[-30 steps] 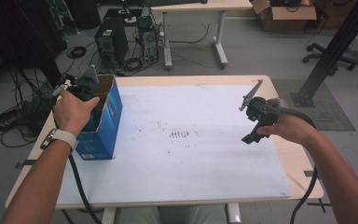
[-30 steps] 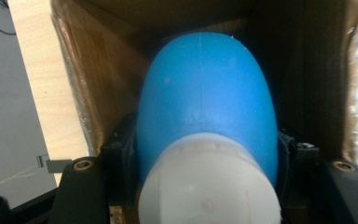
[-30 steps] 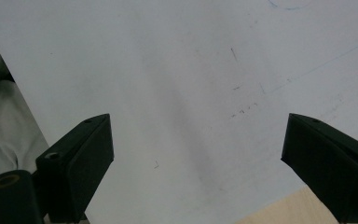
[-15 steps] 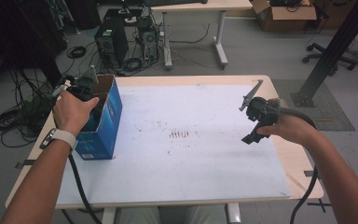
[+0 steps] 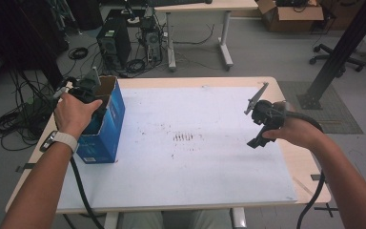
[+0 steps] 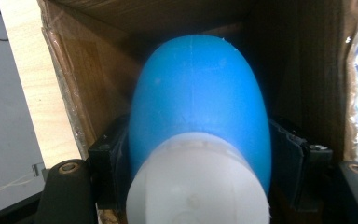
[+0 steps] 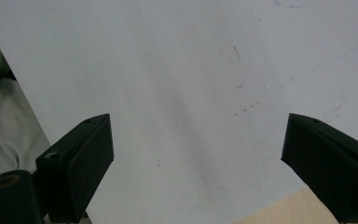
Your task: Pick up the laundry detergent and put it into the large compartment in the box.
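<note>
Blue plastic, capped in white: the bottle (image 6: 198, 116) we are gripping is sitting inside the open cardboard box (image 5: 106, 124) at the table's (image 5: 209, 81) left edge, our left gripper (image 5: 86, 90) pinching it on both sides from above. We are holding our right gripper (image 7: 196, 158) well apart over the white sheet (image 5: 195, 143), its jaws spread wide around nothing, near the table's right side.

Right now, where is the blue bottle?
In the left gripper view, the blue bottle sits inside the cardboard box at the table's left edge, clamped by the left gripper.
</note>
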`<state>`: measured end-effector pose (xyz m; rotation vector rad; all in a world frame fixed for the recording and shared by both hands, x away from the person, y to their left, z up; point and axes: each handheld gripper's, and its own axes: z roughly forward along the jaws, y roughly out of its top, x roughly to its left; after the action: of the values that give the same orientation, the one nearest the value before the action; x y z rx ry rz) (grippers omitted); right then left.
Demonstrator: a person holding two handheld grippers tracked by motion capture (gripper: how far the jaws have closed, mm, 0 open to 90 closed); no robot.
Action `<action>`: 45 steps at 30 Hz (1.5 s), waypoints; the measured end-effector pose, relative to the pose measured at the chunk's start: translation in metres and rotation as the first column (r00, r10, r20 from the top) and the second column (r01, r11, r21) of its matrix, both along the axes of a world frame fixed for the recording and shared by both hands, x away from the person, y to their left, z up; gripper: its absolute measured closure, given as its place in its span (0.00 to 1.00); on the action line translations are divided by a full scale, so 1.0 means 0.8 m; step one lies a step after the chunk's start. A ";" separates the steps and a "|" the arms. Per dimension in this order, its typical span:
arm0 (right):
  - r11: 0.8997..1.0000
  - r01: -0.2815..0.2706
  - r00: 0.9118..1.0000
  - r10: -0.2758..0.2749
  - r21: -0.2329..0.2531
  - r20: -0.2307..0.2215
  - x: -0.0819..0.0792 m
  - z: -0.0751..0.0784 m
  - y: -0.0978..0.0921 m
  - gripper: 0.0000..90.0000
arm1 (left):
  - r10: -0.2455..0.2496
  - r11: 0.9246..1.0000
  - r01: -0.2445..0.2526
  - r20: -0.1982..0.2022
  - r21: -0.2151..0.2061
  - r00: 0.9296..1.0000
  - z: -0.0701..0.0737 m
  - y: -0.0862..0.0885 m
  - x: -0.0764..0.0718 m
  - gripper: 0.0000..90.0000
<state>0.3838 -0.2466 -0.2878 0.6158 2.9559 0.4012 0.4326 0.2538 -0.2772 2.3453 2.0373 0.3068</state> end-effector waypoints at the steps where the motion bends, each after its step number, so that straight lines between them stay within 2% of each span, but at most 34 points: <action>1: 1.000 0.000 1.000 0.000 0.000 0.000 0.000 0.000 0.000 0.10 | 0.000 1.000 0.000 0.000 0.000 1.000 0.000 0.000 0.000 0.35; 9: 1.000 0.000 1.000 0.000 -0.002 -0.002 -0.002 0.000 -0.001 0.10 | -0.004 1.000 0.004 0.014 -0.002 1.000 0.009 0.001 -0.001 0.31; 16: 1.000 -0.001 1.000 0.001 0.000 -0.002 -0.004 0.000 -0.001 0.10 | -0.009 1.000 0.010 0.040 -0.007 0.999 0.022 0.003 -0.004 0.28; 28: 1.000 0.001 1.000 -0.001 -0.002 0.005 -0.007 0.005 -0.002 0.10 | -0.023 0.999 0.026 0.102 -0.026 0.994 0.065 0.008 -0.011 0.26; 36: 1.000 0.002 1.000 -0.002 -0.003 0.006 -0.006 0.006 -0.002 0.10 | -0.068 0.996 0.075 0.130 -0.050 0.989 0.089 -0.005 -0.021 0.25; 45: 1.000 0.004 1.000 -0.004 -0.004 0.008 -0.007 0.008 -0.001 0.10 | -0.133 0.990 0.139 0.162 -0.030 0.978 0.111 -0.030 -0.034 0.25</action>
<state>0.3783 -0.2473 -0.2812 0.6179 2.9473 0.3955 0.4051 0.2301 -0.1883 2.3376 1.7865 0.4286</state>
